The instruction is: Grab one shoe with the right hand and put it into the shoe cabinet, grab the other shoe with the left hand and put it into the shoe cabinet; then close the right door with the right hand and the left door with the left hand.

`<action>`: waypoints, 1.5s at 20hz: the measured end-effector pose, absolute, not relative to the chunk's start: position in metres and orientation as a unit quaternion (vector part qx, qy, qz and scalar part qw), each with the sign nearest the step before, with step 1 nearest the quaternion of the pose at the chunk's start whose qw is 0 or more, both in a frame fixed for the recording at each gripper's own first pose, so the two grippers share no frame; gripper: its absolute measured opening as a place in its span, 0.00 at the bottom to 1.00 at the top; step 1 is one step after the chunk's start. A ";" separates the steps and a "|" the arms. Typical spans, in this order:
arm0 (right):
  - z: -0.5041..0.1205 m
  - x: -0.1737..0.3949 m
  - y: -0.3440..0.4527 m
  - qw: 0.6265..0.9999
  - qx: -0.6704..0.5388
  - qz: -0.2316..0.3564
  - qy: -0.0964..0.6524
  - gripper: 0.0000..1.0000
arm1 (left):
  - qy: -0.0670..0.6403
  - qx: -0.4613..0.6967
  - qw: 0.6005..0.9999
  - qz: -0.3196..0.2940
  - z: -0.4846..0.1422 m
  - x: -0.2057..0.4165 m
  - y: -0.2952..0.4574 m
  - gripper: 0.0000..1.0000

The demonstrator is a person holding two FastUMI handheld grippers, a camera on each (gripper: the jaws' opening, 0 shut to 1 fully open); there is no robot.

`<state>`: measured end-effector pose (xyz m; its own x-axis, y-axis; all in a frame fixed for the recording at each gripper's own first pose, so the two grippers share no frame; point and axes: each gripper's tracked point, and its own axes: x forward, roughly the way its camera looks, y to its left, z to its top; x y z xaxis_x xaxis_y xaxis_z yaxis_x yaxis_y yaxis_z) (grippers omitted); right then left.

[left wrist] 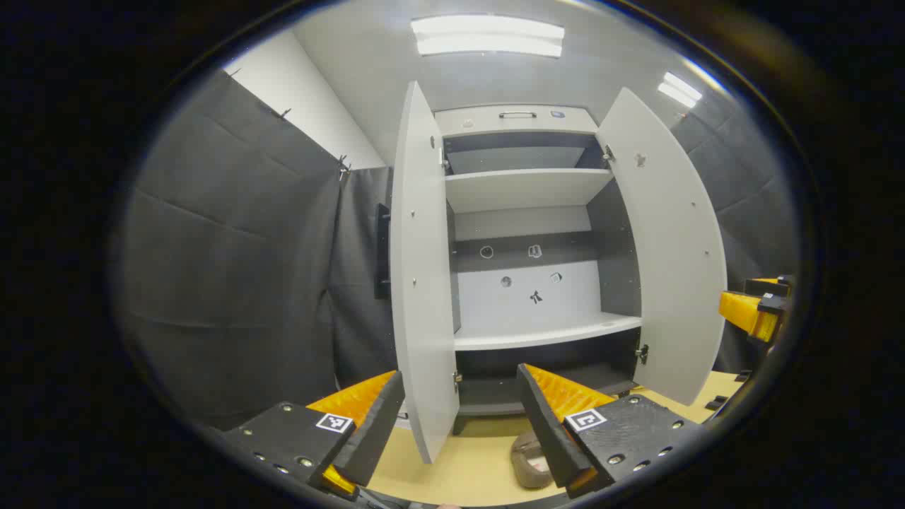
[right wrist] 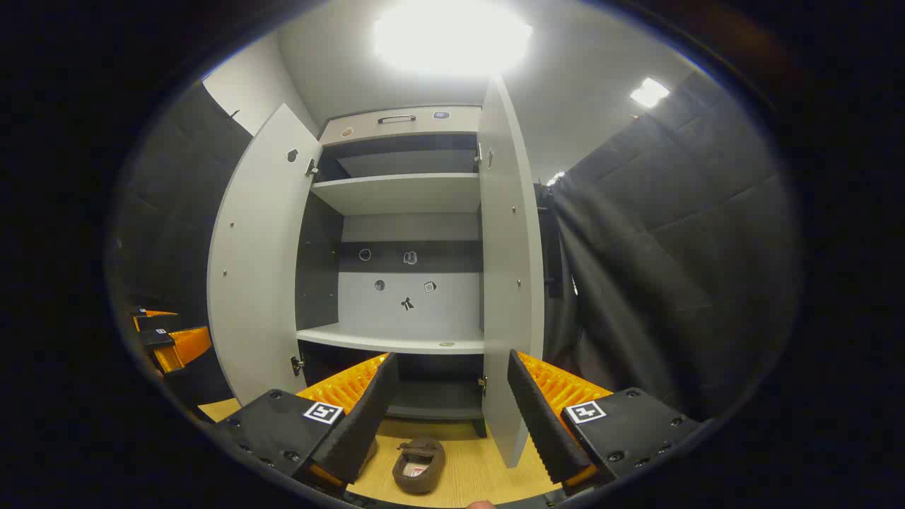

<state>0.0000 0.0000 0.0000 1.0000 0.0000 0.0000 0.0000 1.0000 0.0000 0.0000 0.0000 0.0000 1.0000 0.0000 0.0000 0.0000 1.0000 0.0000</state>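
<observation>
A: Seen along the right gripper (right wrist: 452, 417): brown shoe (right wrist: 418, 463) on the pale floor (right wrist: 466, 481), straight ahead and low, just in front of the open shoe cabinet (right wrist: 410, 191). Long axis pointing roughly toward the cabinet, slightly slanted, opening up

B: And from the left gripper (left wrist: 459, 424)?

A: Brown shoe (left wrist: 532, 459) there too, partly hidden behind the right-hand finger (left wrist: 548, 424), so lying toward the right gripper's side. Impossible to say whether the same shoe or the second one

B: Nearer hand, then?

A: Judging by the framing, the right: shoe almost centred between its fingers, needing mostly a drop down and forward. Matches the task's first step

B: State of the tongs?

A: Both spread wide, gripping nothing, touching nothing. Other gripper (right wrist: 170, 343) glimpsed at the far left edge of the right gripper view, well apart

B: Doors?

A: Left door (right wrist: 258, 268) and right door (right wrist: 509, 283) both swung out; shelves bare. Right door's lower edge close beside the shoe, so likely worth a careful reach
</observation>
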 end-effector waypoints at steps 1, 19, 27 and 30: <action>0.001 -0.002 0.001 1.000 0.001 0.003 0.001 0.98 | 0.001 0.003 1.000 0.001 0.000 -0.002 0.001 0.93; 0.003 -0.007 0.038 0.999 -0.018 0.026 0.013 0.98 | -0.020 0.003 1.000 0.000 0.014 -0.027 0.028 1.00; -0.088 0.049 0.055 0.991 -0.013 0.065 0.116 0.99 | -0.005 0.020 0.999 0.039 -0.002 -0.015 0.050 0.99; -0.127 0.067 0.068 0.984 -0.005 0.090 0.155 0.99 | 0.007 0.024 0.998 0.055 -0.011 -0.003 0.058 0.99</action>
